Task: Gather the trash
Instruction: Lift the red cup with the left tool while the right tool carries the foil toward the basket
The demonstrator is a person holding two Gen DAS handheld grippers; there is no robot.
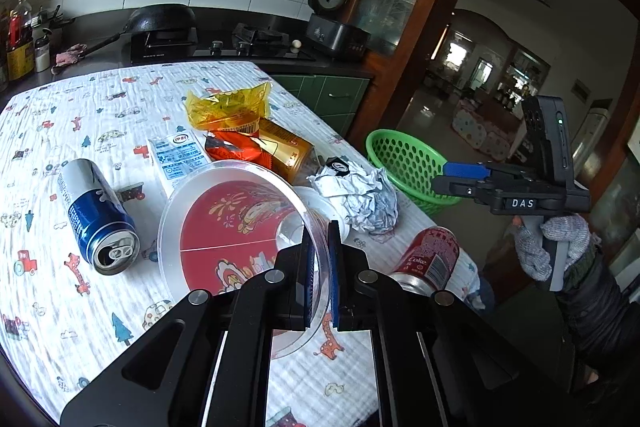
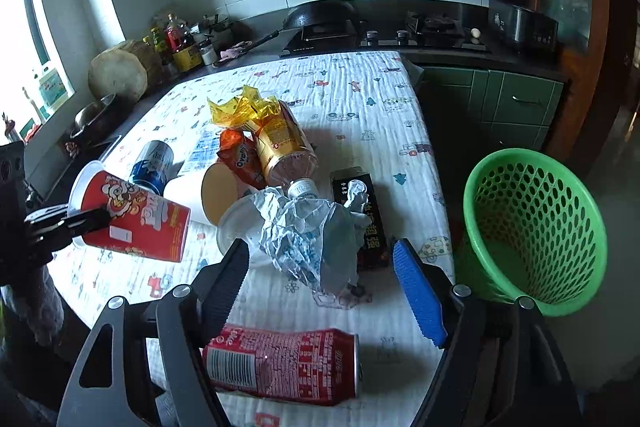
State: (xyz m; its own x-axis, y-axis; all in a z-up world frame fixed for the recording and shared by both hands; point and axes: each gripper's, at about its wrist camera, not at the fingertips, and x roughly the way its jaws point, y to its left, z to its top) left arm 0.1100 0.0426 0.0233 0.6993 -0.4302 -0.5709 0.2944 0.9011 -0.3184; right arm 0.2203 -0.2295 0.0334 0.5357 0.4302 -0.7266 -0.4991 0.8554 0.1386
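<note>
My left gripper (image 1: pixel 319 267) is shut on the clear rim of a red printed cup (image 1: pixel 236 227) and holds it tilted above the table; the cup also shows in the right wrist view (image 2: pixel 136 215). My right gripper (image 2: pixel 320 287) is open and empty above a red Coke can (image 2: pixel 280 365), with crumpled white paper (image 2: pixel 304 239) between its fingers farther ahead. The green mesh basket (image 2: pixel 536 227) stands off the table's right edge. A blue can (image 1: pixel 98 215), milk carton (image 1: pixel 180 155), yellow wrapper (image 1: pixel 228 105), orange wrapper (image 1: pixel 236 147) and golden bottle (image 1: pixel 288 151) lie on the cloth.
The table has a white patterned cloth (image 1: pixel 60 307). A black box (image 2: pixel 364 223) and a white paper cup (image 2: pixel 200 193) lie near the paper. A stove with a wok (image 2: pixel 320 19) and a rice cooker (image 2: pixel 516 15) stand on the counter behind.
</note>
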